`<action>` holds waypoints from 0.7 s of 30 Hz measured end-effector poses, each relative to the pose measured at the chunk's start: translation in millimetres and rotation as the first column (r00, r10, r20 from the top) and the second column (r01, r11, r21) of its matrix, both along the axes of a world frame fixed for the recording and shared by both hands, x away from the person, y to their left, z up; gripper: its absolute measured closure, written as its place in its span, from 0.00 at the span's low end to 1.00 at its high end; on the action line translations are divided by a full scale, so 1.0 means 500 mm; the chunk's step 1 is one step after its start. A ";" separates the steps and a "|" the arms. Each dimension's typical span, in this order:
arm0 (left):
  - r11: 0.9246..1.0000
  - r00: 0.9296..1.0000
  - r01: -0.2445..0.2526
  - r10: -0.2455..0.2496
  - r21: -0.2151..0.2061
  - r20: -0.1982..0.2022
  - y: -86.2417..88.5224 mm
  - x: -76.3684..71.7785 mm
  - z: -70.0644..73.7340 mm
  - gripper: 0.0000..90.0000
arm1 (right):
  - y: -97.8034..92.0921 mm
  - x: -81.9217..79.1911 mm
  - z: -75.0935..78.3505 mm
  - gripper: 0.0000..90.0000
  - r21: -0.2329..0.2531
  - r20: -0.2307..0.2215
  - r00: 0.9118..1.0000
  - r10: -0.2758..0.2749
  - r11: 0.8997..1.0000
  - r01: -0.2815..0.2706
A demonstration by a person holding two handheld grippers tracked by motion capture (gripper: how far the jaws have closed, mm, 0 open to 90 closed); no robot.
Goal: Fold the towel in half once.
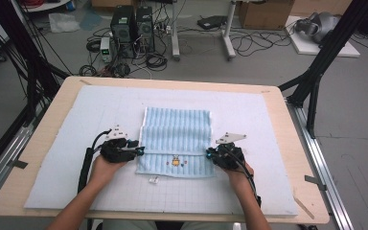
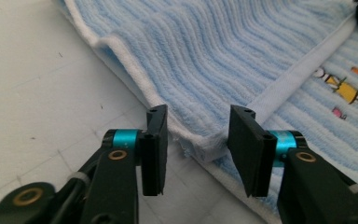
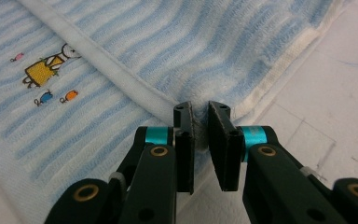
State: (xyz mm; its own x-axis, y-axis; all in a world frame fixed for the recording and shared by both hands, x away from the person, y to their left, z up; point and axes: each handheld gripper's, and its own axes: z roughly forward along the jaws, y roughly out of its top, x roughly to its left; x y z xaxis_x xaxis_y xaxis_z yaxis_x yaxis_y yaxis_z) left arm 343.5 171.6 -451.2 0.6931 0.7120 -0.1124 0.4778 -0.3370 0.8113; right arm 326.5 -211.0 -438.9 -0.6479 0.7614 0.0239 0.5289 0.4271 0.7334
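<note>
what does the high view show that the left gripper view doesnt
High view alone: the whole wooden table with its pale grid mat, both hands, the right gripper, and floor clutter such as black computer towers.

Left gripper view alone: the left gripper close up, jaws open astride the towel's folded corner.

Both: the light blue striped towel, its white hem band and the small yellow embroidered figure.

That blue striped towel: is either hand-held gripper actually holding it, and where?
The right hand-held gripper pinches the towel at its folded white hem corner. The left hand-held gripper stands open around the opposite corner, not gripping.
</note>
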 end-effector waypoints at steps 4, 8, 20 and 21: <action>0.999 1.000 0.024 -0.025 0.037 0.019 -0.008 -0.004 0.001 0.82 | 0.000 0.000 0.000 0.89 0.000 0.001 1.000 0.001 1.000 -0.001; 0.999 0.999 0.028 -0.029 0.028 0.024 -0.011 -0.007 0.002 0.92 | 0.000 0.000 0.000 0.89 0.002 0.000 1.000 -0.001 1.000 0.001; 0.991 0.999 0.045 -0.040 -0.129 0.036 0.013 -0.018 0.028 0.92 | -0.005 -0.006 0.014 0.89 0.041 0.018 1.000 -0.003 0.999 0.003; 0.990 0.998 0.045 -0.040 -0.136 0.041 0.015 -0.019 0.030 0.92 | -0.005 -0.008 0.017 0.89 0.038 0.023 1.000 -0.003 0.999 0.002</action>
State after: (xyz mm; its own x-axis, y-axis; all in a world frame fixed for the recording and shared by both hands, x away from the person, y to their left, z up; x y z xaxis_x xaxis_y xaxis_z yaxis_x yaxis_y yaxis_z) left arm 333.8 179.0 -436.3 0.7283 0.6613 -0.1798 0.4331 -0.2408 0.8686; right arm 322.5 -213.2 -430.6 -0.6466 0.7619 0.0380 0.5125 0.3970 0.7614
